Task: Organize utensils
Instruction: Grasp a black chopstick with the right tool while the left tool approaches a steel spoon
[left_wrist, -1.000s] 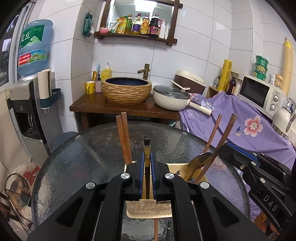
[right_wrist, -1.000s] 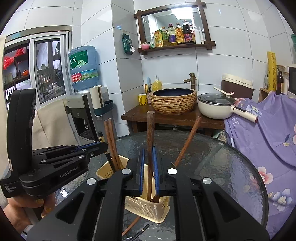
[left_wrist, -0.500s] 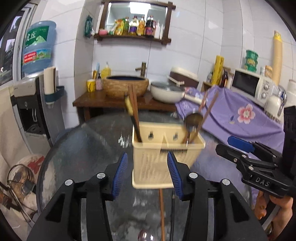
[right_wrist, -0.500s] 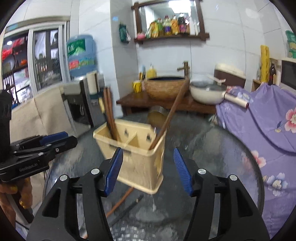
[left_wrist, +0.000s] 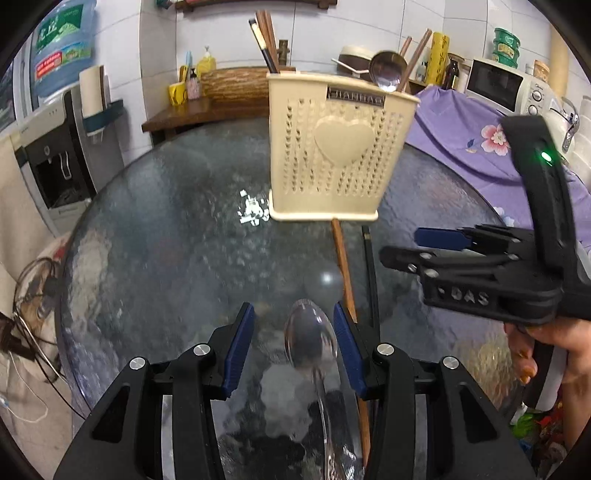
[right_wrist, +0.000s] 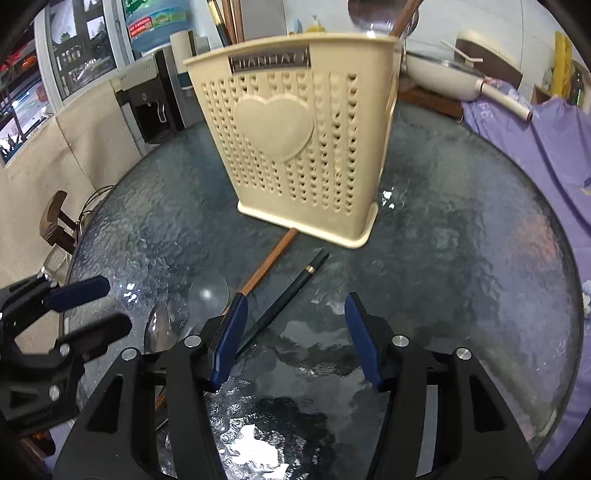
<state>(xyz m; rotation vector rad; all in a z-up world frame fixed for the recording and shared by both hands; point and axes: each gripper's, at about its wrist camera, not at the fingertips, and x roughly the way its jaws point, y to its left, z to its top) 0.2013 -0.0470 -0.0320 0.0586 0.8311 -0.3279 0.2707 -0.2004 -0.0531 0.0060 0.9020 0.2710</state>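
Nearest us, the left gripper (left_wrist: 293, 341) had its jaws apart, straddling the bowl of one metal spoon (left_wrist: 310, 341) that lay flat on the glass surface (left_wrist: 166, 240); we could not tell whether the pads touched it. The right gripper (right_wrist: 295, 332) also had its jaws apart, clamped on nothing. Just beyond lay two loose chopsticks, a brown chopstick (right_wrist: 271, 258) and a black chopstick (right_wrist: 291, 291), side by side and running toward the holder; the brown one's far end reached the holder's base. Farther on stood one cream utensil holder (left_wrist: 332, 147), upright on the surface, with a heart on its front. Inside it we counted one more spoon (left_wrist: 386, 72) and two brown sticks at the right, and a cluster of dark chopsticks (left_wrist: 264, 40) at the left, their number unclear.
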